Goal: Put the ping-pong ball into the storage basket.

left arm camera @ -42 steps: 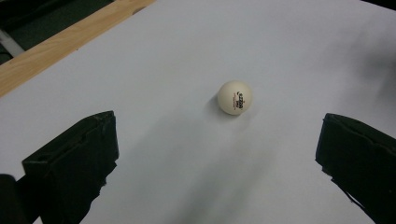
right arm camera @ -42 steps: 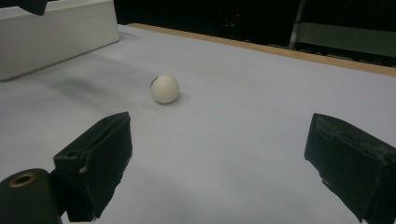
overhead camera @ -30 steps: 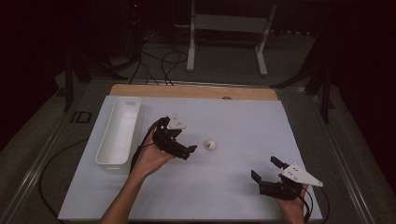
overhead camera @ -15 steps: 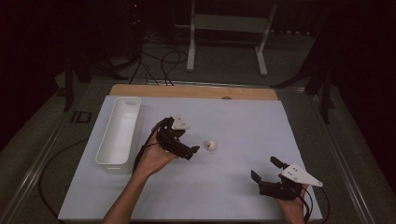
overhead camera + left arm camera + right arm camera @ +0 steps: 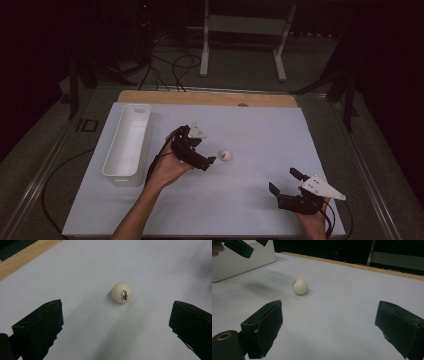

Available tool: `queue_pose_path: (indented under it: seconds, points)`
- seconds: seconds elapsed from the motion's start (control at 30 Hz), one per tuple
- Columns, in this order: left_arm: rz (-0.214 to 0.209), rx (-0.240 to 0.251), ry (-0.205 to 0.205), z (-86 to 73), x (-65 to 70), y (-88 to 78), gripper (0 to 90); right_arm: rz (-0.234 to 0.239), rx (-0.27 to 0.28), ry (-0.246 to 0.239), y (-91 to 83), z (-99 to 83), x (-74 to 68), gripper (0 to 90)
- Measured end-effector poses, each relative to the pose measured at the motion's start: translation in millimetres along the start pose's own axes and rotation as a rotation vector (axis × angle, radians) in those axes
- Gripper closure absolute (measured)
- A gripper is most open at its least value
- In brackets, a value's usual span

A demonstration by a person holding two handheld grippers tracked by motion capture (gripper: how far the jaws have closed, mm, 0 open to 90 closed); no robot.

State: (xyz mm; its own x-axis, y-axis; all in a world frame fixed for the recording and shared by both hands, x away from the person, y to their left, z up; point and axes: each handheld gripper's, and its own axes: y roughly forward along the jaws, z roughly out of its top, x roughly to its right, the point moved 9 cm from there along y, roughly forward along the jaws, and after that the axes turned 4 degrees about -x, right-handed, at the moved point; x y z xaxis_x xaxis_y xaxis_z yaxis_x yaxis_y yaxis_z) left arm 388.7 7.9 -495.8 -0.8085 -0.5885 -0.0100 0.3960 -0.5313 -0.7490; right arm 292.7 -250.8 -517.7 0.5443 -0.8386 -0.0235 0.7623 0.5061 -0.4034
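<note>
White ping-pong ball [image 5: 300, 286] resting on a pale sheet [image 5: 342, 315], at about ten o'clock from frame centre, with a small dark mark near its top. Right gripper [image 5: 329, 327] rising from six o'clock, two black jaws spread wide at seven and four o'clock, nothing between them, well short of the ball. White bin [image 5: 242, 262] at ten o'clock. Left gripper [image 5: 242, 247] at eleven o'clock. Wooden edge [image 5: 362, 266] running toward two o'clock.
</note>
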Motion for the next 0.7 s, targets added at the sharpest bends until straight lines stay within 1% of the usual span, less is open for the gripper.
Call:
queue_pose_path:
  seconds: [0.2,0.3,0.7]
  points:
    - [-0.006,-0.016,0.003,-0.5,0.6,5.9,0.0,0.001,-0.001,0.000,0.1,-0.3,0.4,7.1]
    - [-0.015,-0.015,-0.004,0.3,1.2,7.0,0.0,0.001,-0.001,0.001,0.1,-0.3,0.4,7.0]
    - [-0.035,-0.043,0.003,1.7,1.8,15.9,0.0,0.002,-0.003,0.002,0.1,-0.4,0.6,7.0]
